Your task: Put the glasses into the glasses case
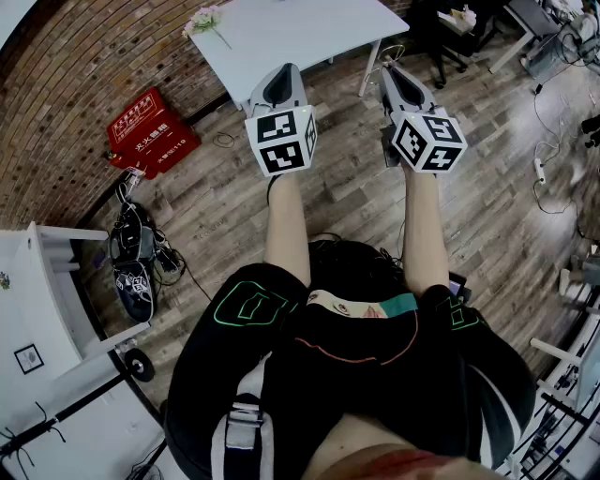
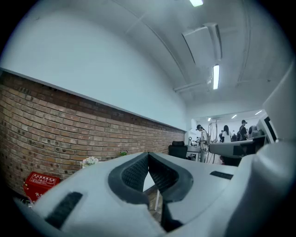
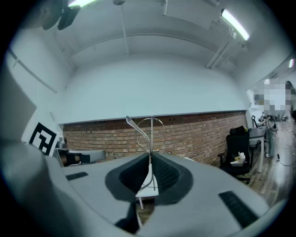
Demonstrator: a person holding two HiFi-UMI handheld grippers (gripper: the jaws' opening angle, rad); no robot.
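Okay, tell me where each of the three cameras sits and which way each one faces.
Head view: on the person's head, steeply down at the wood floor; forearms, left gripper and right gripper show.
Left gripper view: on the left gripper, level toward the brick wall; its fingers show, shut, empty.
Right gripper view: on the right gripper, level toward brick too; its fingers clamp the glasses.
Shared: head and left gripper views both show the red box.

- A white table (image 1: 281, 37) is standing on a wood floor (image 1: 347, 197) near a brick wall (image 1: 56, 84).
- Flowers (image 1: 204, 21) are resting on the table's left corner.
- A red box (image 1: 150, 134) is sitting at the wall's foot.
- A black chair (image 3: 238, 143) is holding something pale.
- People (image 2: 202, 139) are standing far off beneath a glowing lamp (image 2: 215, 76).
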